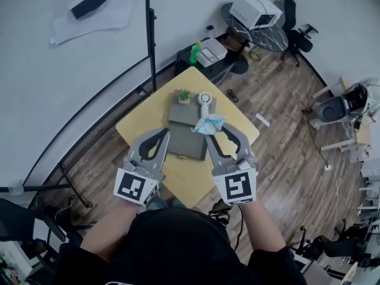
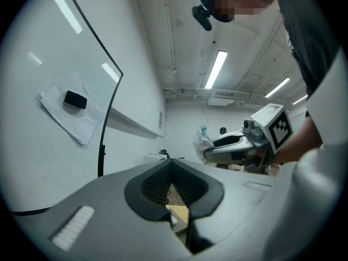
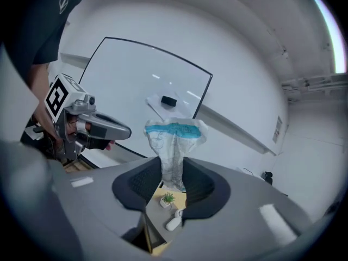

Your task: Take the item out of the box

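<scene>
A crumpled white item with a blue band (image 1: pixel 209 123) hangs in the air above the table, pinched in my right gripper (image 1: pixel 215 133), which is shut on it. In the right gripper view the item (image 3: pixel 174 132) stands up out of my right gripper (image 3: pixel 173 170). Below it a flat grey box (image 1: pixel 185 116) lies on the yellow wooden table (image 1: pixel 142 126). My left gripper (image 1: pixel 162 135) is held up beside the right one, its jaws shut and empty. The left gripper view shows my left gripper (image 2: pixel 172 165) pointing level, with the item (image 2: pixel 204 136) off to the right.
A small potted plant (image 1: pixel 184 95) and a white handled object (image 1: pixel 204 100) stand at the box's far end. A whiteboard with a black eraser (image 1: pixel 89 3) fills the left. A green bottle (image 1: pixel 195 52), a white machine (image 1: pixel 255 10) and an office chair (image 1: pixel 297 37) stand beyond the table.
</scene>
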`<state>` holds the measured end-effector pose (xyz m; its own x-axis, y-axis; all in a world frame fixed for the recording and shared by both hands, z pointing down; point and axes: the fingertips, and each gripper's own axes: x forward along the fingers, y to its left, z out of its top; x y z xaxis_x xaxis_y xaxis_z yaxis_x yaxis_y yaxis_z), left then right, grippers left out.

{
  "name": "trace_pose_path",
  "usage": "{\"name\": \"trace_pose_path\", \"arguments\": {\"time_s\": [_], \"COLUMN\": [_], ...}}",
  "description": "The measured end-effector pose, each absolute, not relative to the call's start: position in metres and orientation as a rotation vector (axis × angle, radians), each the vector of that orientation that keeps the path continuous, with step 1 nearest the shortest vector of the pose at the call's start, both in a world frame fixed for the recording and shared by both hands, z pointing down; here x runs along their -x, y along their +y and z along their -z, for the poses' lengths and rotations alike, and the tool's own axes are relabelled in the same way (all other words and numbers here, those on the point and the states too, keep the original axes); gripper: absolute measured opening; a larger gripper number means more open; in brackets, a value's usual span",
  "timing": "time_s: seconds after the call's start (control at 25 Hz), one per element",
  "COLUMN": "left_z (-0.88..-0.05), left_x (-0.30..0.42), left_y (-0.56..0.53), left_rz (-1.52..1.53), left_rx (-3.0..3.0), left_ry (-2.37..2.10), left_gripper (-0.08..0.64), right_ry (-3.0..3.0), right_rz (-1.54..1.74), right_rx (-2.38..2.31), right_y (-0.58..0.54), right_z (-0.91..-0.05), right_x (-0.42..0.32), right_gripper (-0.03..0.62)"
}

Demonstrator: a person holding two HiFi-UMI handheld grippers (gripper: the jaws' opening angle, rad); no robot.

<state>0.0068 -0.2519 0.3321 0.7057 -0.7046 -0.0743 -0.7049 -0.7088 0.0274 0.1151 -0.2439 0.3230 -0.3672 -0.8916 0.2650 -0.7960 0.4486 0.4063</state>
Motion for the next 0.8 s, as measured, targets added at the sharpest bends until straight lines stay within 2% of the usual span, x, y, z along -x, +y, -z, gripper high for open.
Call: {"name": "trace_pose_path", "arguments": {"time_s": [0.52, 0.8], "left_z": [-0.324, -0.326], "left_x": [-0.002, -0.002], "left_y": [-0.241, -0.241], "left_rz": [-0.138, -0.13], "left_rx": [2.902, 2.916], "left_ry": [1.165, 1.167], "left_gripper": [0.0, 0.0], "right_ry": [-2.424, -2.414], "right_rz": [0.229, 0.197], "right_rx": [-1.864, -1.905], "right_y": [-0.205, -0.205], "right_z": [-0.301, -0.311], "right_x": [-0.139, -0.142], "right_gripper": [0.123, 0.123]}}
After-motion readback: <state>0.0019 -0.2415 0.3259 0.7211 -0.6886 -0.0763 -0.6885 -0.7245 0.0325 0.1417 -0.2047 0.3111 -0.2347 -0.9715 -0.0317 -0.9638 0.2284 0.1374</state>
